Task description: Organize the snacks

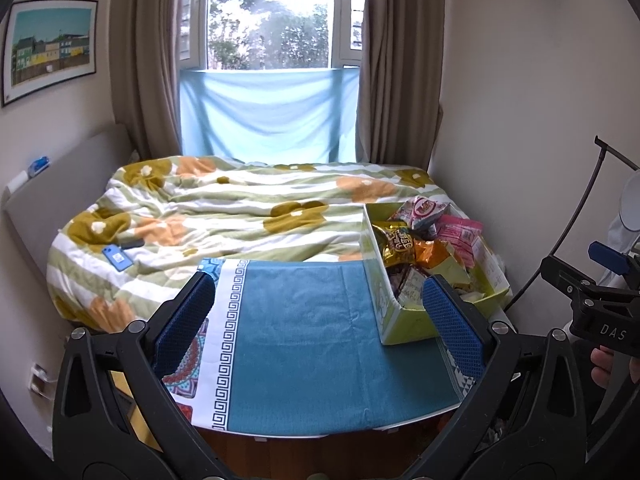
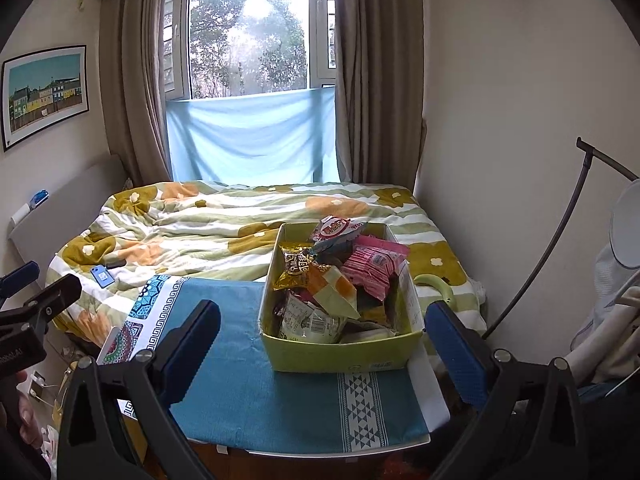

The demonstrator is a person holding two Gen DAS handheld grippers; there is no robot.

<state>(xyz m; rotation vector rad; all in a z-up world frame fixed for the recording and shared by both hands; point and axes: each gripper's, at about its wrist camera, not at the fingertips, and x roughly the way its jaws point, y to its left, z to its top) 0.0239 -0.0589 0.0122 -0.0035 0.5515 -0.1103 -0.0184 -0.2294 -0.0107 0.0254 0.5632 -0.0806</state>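
Left wrist view: the left tool point(image 1: 318, 312) hangs with its fingers spread wide, holding nothing, over the teal cloth point(image 1: 304, 340) on the surface. The green box point(image 1: 404, 322) of snack packets point(image 1: 428, 240) sits at the right, partly hidden by one finger.

Right wrist view: the right tool point(image 2: 322, 344) is equally wide and empty, facing the box point(image 2: 340, 354). Packets point(image 2: 340, 276) lie heaped and overlapping; any pick should probably take a top one. Lower packets and labels are unreadable.
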